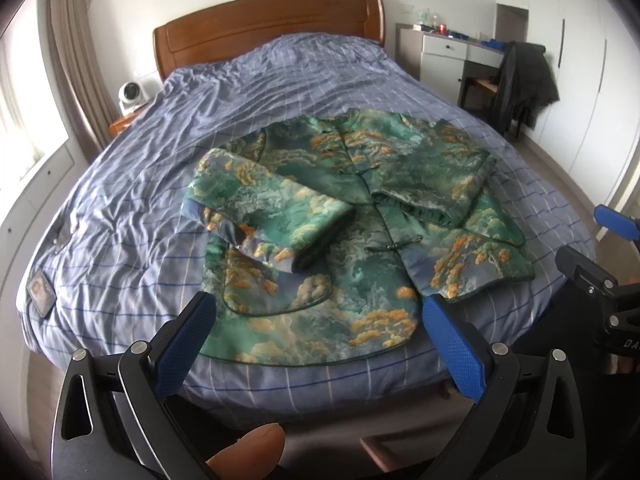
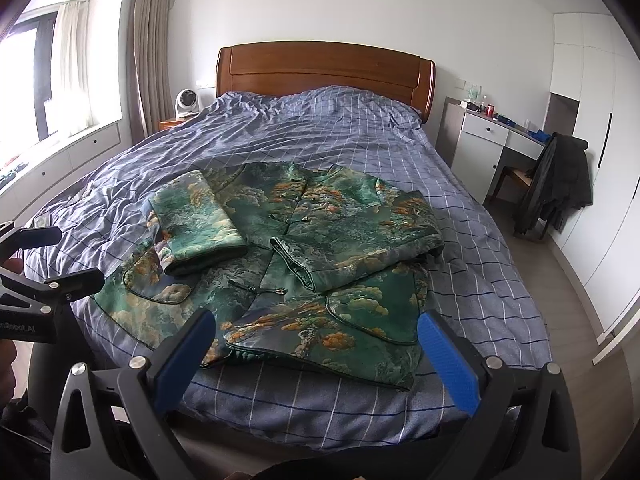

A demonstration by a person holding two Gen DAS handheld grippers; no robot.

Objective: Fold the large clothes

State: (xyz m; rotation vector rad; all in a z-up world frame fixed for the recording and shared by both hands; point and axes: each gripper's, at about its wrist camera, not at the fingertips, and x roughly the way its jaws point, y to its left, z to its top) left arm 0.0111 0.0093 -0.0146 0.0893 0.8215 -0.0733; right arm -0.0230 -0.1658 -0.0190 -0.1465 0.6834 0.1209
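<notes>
**The hem is the near edge, and both grippers face it**

The green patterned jacket (image 1: pixel 360 216) lies front up on the checked bed cover (image 1: pixel 240 100), with its collar toward the wooden headboard (image 1: pixel 268 16) and its hem toward you. So its long axis runs away from your fingers, not across them. Both sleeves are already folded in over the chest (the cuffs almost meet near the button line), so I judge that the coming move is to bring the hem up toward the collar.

Your left gripper (image 1: pixel 316 316) is spread wide and holds nothing; it hovers above the hem, with the left half of the hem between its two blue pads. Your right gripper (image 2: pixel 316 336) is also fully released and empty, and it frames the right half of the hem in the same way.

Both hands look about equally near to the hem, each on its own side of the button line. For an even fold, each corner belongs to the hand on its side.
</notes>
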